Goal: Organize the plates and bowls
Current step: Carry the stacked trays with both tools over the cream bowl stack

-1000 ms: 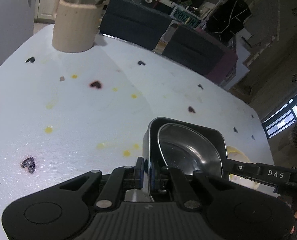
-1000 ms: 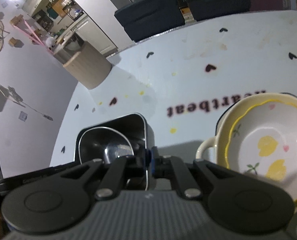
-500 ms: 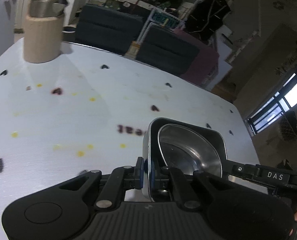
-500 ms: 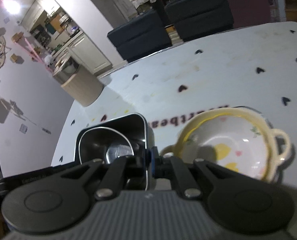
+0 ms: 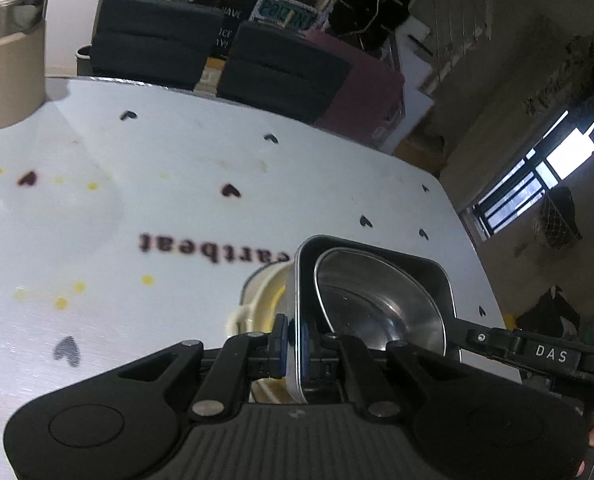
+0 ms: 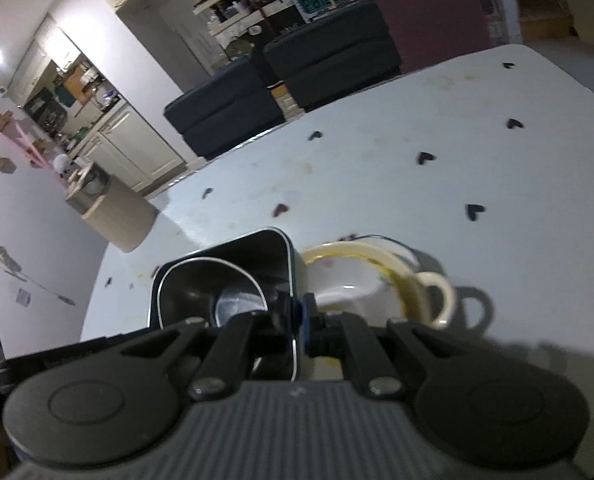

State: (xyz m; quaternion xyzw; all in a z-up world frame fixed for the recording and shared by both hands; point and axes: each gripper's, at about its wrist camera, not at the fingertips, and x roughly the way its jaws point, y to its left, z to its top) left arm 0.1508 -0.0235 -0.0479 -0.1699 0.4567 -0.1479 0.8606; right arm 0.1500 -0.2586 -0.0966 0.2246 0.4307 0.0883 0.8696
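A square black tray (image 5: 437, 270) with a steel bowl (image 5: 381, 304) inside it is held in the air by both grippers. My left gripper (image 5: 293, 344) is shut on the tray's left wall. My right gripper (image 6: 297, 322) is shut on the tray's (image 6: 265, 246) right wall, with the steel bowl (image 6: 213, 292) inside. A cream ceramic bowl with yellow rim and handles (image 6: 381, 276) sits on the white table, right beside and partly under the tray. It also shows in the left wrist view (image 5: 261, 300), mostly hidden by the tray.
The white table (image 5: 177, 168) bears heart prints, yellow stains and the word "heartbeat". A beige canister with a steel lid (image 5: 7, 60) stands at the far left corner, also in the right wrist view (image 6: 109, 216). Dark chairs (image 5: 217, 56) line the far edge.
Both grippers have carried the tray with the steel bowl to the right across the table. It now hangs over the near side of the cream bowl.
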